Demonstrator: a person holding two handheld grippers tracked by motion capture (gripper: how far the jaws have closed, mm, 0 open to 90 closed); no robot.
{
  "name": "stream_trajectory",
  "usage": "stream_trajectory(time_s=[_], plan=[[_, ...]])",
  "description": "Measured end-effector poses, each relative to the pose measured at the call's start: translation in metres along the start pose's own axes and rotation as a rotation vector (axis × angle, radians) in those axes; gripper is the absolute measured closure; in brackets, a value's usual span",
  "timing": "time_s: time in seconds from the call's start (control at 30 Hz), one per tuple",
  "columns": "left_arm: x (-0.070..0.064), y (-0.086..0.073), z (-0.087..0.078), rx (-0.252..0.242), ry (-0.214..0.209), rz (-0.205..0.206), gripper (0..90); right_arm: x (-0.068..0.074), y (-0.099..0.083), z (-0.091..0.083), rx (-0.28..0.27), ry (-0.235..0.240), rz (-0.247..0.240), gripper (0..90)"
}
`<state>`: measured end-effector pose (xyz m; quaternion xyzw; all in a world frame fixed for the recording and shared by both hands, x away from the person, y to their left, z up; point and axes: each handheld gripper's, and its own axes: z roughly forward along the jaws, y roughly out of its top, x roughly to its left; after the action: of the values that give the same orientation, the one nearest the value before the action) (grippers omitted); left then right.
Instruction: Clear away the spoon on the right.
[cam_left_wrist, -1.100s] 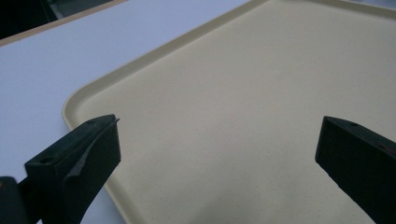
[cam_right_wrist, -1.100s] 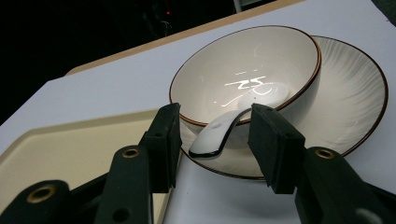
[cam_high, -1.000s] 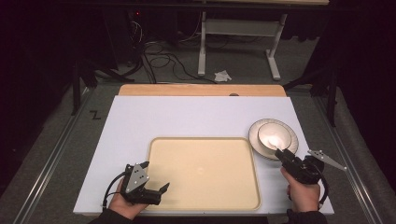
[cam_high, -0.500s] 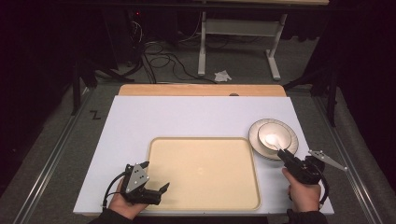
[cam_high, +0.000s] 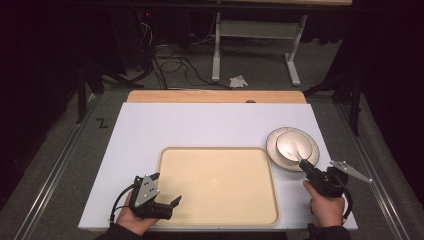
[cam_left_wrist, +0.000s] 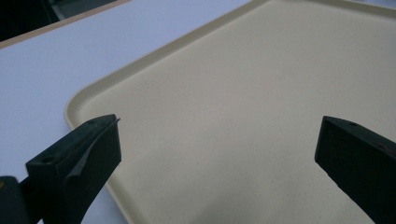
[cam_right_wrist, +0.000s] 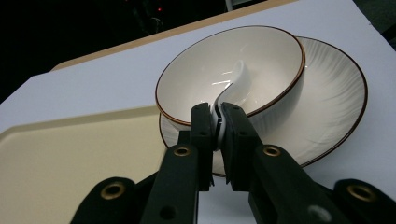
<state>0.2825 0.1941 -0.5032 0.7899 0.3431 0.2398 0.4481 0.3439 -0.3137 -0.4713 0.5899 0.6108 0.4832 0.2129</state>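
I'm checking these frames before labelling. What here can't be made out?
- Spoon handle end: right gripper view, hidden between the shut right claw.
- Plate middle: covered by the bowl.
- Tray: left gripper view, cut off by the edges beyond the open left claw.
- Bowl contents: high view, too small.

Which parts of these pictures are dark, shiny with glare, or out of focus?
High view: the floor beyond the table is dim, its sides nearly black. Right gripper view: bright glare on the spoon inside the bowl; background black. Left gripper view: the tray is evenly lit, the near jaws slightly soft.
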Motion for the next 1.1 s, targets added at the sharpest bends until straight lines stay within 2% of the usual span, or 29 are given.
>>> stream_trajectory(time_s=[0.13,0.27,0.5,0.87,1.1], plan=[[0.000,0.000,0.000,-0.001,0.002,0.000,1.0,0.002,0.000,0.000,0.003,0.004,-0.042,87.0],[0.000,0.000,-0.001,-0.001,0.001,0.000,1.0,0.002,0.000,0.000,0.003,0.007,-0.065,87.3],[0.000,0.000,-0.001,-0.002,0.002,-0.001,1.0,0.001,0.000,-0.001,-0.007,0.001,-0.077,87.3],[0.000,0.000,-0.001,-0.007,0.004,-0.001,1.0,0.003,0.004,-0.009,-0.068,-0.005,-0.100,87.4],[0.001,0.000,-0.001,-0.012,0.005,-0.005,1.0,0.007,0.006,-0.015,-0.112,0.013,-0.127,87.4]])
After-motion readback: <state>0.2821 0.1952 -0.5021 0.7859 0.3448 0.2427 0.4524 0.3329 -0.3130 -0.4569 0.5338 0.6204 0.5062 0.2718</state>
